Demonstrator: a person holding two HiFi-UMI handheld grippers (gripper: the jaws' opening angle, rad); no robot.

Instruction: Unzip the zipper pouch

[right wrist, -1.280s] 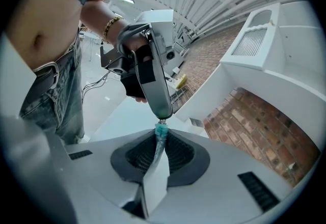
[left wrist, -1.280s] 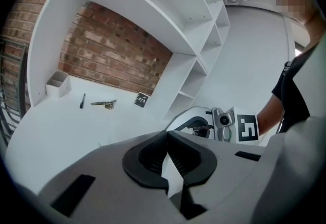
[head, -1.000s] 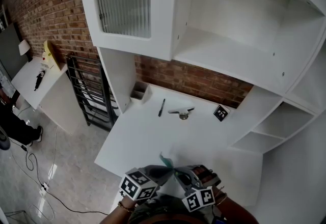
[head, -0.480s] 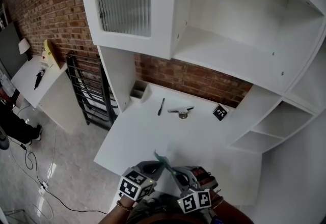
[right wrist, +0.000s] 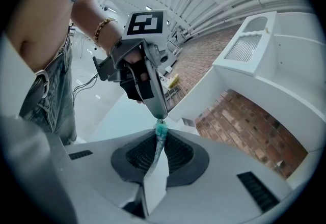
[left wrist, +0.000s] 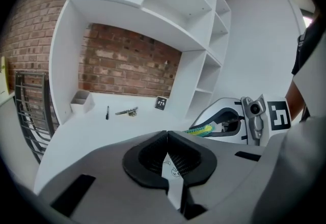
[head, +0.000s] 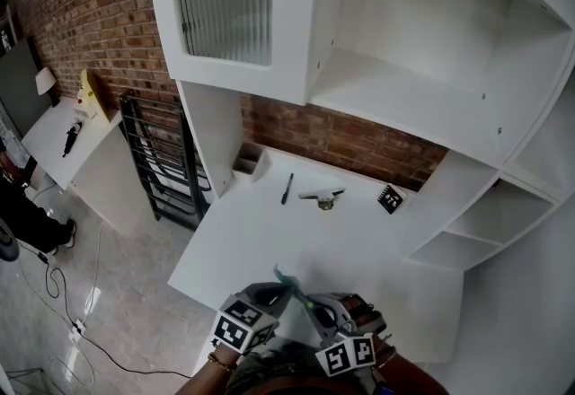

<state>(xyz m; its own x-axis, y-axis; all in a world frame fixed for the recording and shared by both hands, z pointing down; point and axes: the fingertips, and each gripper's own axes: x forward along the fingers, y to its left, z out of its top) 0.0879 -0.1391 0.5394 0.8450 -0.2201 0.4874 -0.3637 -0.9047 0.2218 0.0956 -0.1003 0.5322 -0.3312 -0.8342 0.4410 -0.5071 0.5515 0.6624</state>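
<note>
The zipper pouch (head: pixel 289 284) is white with a teal zipper edge and hangs between my two grippers, above the desk's near edge at the bottom of the head view. My left gripper (head: pixel 277 291) is shut on a printed white part of the pouch (left wrist: pixel 171 166). My right gripper (head: pixel 311 303) is shut on the pouch's teal end (right wrist: pixel 161 129). In the right gripper view the left gripper's tip (right wrist: pixel 159 112) comes down right against that teal end. A green-yellow strip (left wrist: pixel 206 129) shows at the right gripper's jaws in the left gripper view.
On the white desk (head: pixel 260 236) lie a black pen (head: pixel 286 188), a small metal tool (head: pixel 322 197) and a black marker tag (head: pixel 390 198), with a grey box (head: pixel 246 160) at the back left. White shelves rise behind and at the right. A black rack (head: pixel 157 160) stands to the left.
Both grippers have drawn slightly toward the bottom of the head view, and the pouch's teal end has shifted a little left. Both grips stay as they were.
</note>
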